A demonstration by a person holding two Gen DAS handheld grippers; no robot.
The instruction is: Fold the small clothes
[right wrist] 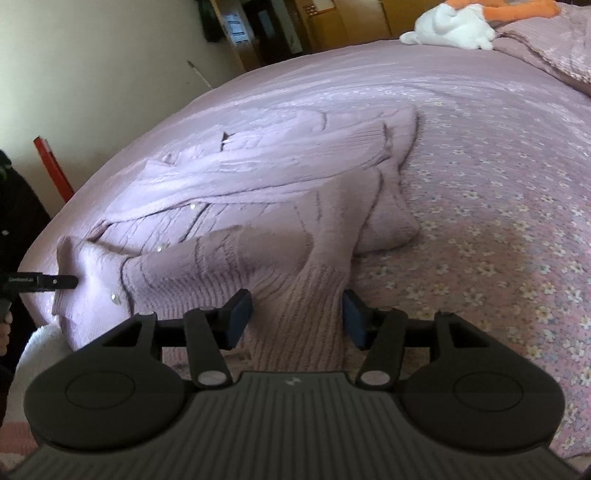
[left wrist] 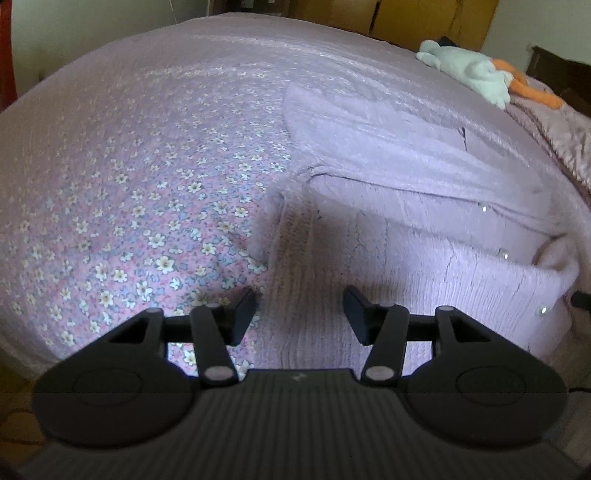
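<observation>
1. Knitwear, left wrist view: the lilac cardigan (left wrist: pixel 406 206) lies on the bed (left wrist: pixel 129 192), toward the side where the plush toy (left wrist: pixel 465 70) sits. It looks soft, light and floppy, likely stretchy, not slippery. The left gripper (left wrist: pixel 299 314) has its jaws wide and empty above the ribbed hem, a firm edge to pinch. Pearl buttons run down the front.

2. Right wrist view: the cardigan (right wrist: pixel 258 206) is rumpled, sleeves crossed, well short of the plush toy (right wrist: pixel 450 29). The right gripper (right wrist: pixel 297 314) has its jaws wide, straddling a ribbed cuff without closing on it.
</observation>
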